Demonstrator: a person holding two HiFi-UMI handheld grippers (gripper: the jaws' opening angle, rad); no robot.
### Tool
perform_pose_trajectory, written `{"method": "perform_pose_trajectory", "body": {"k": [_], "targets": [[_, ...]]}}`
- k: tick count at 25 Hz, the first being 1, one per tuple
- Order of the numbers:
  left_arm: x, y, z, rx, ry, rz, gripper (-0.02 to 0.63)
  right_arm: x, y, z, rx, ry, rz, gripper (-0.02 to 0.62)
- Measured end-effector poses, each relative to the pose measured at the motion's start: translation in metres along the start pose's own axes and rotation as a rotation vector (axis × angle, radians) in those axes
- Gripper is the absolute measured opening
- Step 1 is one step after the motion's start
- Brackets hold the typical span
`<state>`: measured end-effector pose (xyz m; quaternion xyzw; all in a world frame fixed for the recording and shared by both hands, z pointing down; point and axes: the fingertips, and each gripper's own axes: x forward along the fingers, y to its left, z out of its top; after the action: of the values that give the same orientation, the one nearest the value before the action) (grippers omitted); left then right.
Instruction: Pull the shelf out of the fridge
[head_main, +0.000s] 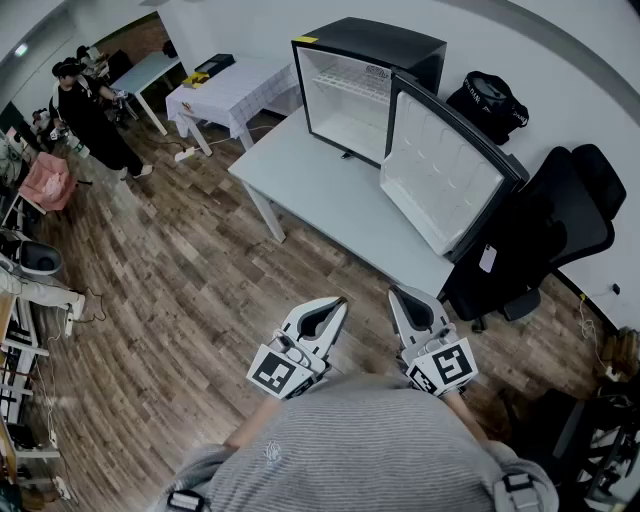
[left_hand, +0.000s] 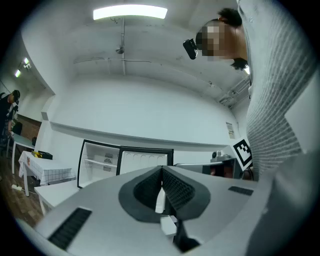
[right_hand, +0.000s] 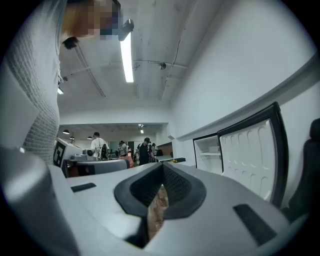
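A black mini fridge (head_main: 365, 60) stands on the grey table (head_main: 320, 190) with its door (head_main: 440, 175) swung wide open to the right. Inside, a white wire shelf (head_main: 352, 85) lies level in the upper half. Both grippers hang close to the person's body, well short of the table. The left gripper (head_main: 335, 303) is shut with nothing in it, and the right gripper (head_main: 397, 293) beside it is shut and empty too. The left gripper view shows the left gripper (left_hand: 162, 170) with the fridge (left_hand: 100, 162) far off. The right gripper view shows the right gripper (right_hand: 162, 166) and the open door (right_hand: 250, 155).
A black office chair (head_main: 560, 230) stands right of the table, and a black bag (head_main: 487, 105) lies behind the fridge. A white cloth-covered table (head_main: 235, 90) stands at the back left. People (head_main: 85, 115) stand far left on the wooden floor (head_main: 180, 300).
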<state>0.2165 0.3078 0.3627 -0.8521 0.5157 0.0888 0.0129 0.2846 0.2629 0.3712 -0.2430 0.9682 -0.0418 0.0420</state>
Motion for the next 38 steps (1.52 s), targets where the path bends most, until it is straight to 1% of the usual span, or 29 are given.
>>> {"method": "perform_pose_trajectory", "body": {"k": [15,21,31,38], "targets": [[0.0015,-0.0035,-0.0033,-0.007,0.008,-0.006,0.011,-0.0007,0.0012,0.0005,-0.002,0.01,0.005,0.012],[0.0017,-0.0069,-0.0026,-0.005,0.004,-0.009,0.011,-0.004,0.0051,0.0067,0.018,-0.04,0.025,0.012],[0.0009,-0.0064,-0.0014,0.0,0.003,0.0,0.011,-0.0014,0.0082,0.0035,0.013,-0.025,0.045,0.013],[0.0072,-0.0056,-0.0043,0.007,0.012,-0.003,0.011,0.0008,0.0008,0.0019,0.023,-0.027,0.045,0.013]]}}
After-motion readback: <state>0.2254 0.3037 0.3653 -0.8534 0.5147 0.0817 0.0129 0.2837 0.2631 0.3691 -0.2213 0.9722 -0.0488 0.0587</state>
